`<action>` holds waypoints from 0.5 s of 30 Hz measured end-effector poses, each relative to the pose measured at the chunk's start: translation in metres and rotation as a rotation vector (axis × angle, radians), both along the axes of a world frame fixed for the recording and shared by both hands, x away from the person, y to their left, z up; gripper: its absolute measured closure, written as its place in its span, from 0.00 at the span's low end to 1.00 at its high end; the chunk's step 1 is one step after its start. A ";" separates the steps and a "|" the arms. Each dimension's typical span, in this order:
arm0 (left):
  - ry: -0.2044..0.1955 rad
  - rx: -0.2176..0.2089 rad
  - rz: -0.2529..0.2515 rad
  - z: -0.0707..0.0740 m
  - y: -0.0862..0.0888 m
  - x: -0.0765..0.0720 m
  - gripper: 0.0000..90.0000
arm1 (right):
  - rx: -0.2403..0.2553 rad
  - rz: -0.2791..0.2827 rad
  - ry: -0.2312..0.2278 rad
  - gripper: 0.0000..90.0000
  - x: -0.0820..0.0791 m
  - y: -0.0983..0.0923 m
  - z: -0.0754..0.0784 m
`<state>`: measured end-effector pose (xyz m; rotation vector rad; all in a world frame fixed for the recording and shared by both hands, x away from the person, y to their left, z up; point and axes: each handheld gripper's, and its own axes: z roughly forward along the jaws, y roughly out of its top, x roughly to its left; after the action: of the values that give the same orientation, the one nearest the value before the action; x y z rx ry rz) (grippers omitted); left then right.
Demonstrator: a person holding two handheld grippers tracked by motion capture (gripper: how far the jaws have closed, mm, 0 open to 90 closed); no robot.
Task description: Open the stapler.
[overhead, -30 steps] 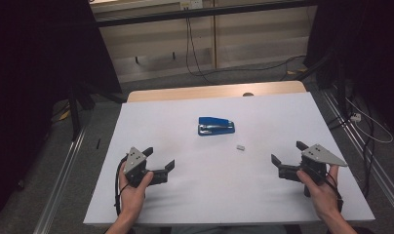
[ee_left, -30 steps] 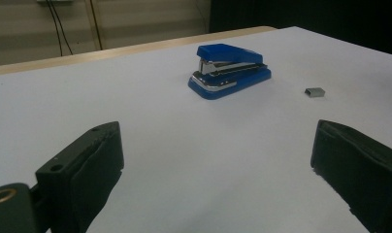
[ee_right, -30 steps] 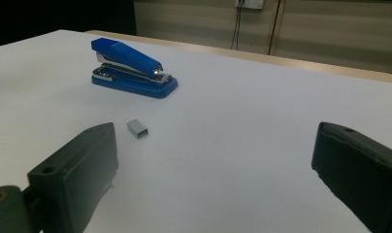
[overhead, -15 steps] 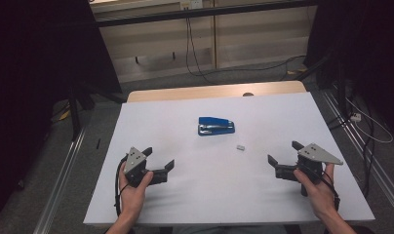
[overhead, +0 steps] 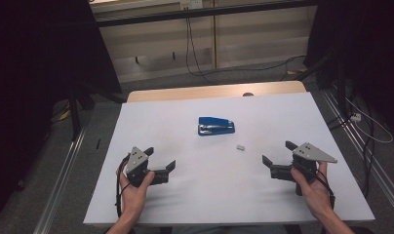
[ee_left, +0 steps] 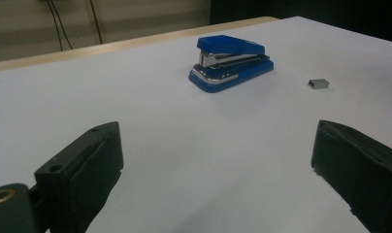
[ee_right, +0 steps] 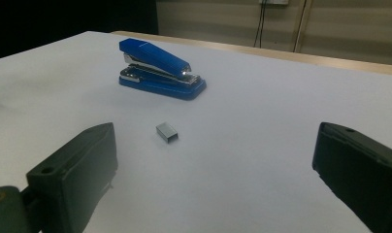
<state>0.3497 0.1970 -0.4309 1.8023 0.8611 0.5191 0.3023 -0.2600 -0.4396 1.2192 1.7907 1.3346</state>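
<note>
High view first, nearest me: my right gripper (overhead: 274, 156) has crept a little inward and forward over the last second, toward the middle of the table (overhead: 151, 122), while my left gripper (overhead: 161, 159) has stayed put near the front left edge. Both sets of jaws stand wide apart with nothing between them, and the same shows in each gripper view, where the black pads frame bare white tabletop. A bit farther out, just ahead of my right jaws, lies the small block of staples (ee_right: 166, 132), flat on the surface and untouched; it sits between my right gripper and the blue stapler (overhead: 216, 126), which rests closed near the table's centre, well apart from both my hands. I judge the right hand's drift to be the opening of a reach for the staples, with the left waiting to deal with the stapler. Nothing is gripped yet, so the work is only beginning.
</note>
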 end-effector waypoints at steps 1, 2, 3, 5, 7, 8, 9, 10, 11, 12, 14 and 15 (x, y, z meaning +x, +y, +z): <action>0.015 -0.002 -0.008 -0.002 -0.001 0.001 0.05 | -0.006 0.002 -0.002 0.02 0.000 0.001 0.000; 0.016 0.001 -0.014 -0.002 -0.002 0.002 0.05 | -0.009 0.004 -0.005 0.02 0.001 0.003 0.001; 0.018 0.001 -0.016 -0.002 -0.003 0.002 0.05 | -0.009 0.009 -0.008 0.02 0.002 0.004 0.001; 0.016 0.002 -0.015 -0.002 -0.004 0.002 0.05 | -0.013 0.014 -0.014 0.02 0.004 0.008 0.003; 0.006 -0.012 -0.023 -0.002 -0.006 0.005 0.06 | -0.014 0.023 -0.014 0.02 0.007 0.012 0.004; 0.005 -0.013 -0.022 -0.002 -0.007 0.006 0.06 | -0.018 0.027 -0.015 0.02 0.009 0.013 0.003; 0.001 -0.001 -0.021 -0.001 -0.007 0.007 0.06 | -0.019 0.032 -0.006 0.02 0.010 0.015 0.003; 0.002 0.004 -0.015 -0.001 -0.008 0.008 0.06 | -0.018 0.040 -0.006 0.02 0.012 0.017 0.003; 0.007 0.007 -0.015 -0.001 -0.009 0.009 0.06 | -0.012 0.048 -0.003 0.02 0.013 0.018 0.003; 0.007 0.016 -0.010 -0.002 -0.010 0.010 0.06 | -0.010 0.056 0.000 0.02 0.014 0.019 0.003; 0.010 0.040 -0.008 -0.003 -0.011 0.011 0.08 | -0.019 0.073 -0.006 0.02 0.016 0.022 0.004; 0.023 0.053 -0.044 -0.004 -0.014 0.014 0.10 | -0.037 0.069 -0.012 0.02 0.017 0.024 0.005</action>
<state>0.3637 0.1829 -0.4346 1.8751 0.8285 0.4980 0.3190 -0.2359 -0.4348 1.1374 1.8553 1.3384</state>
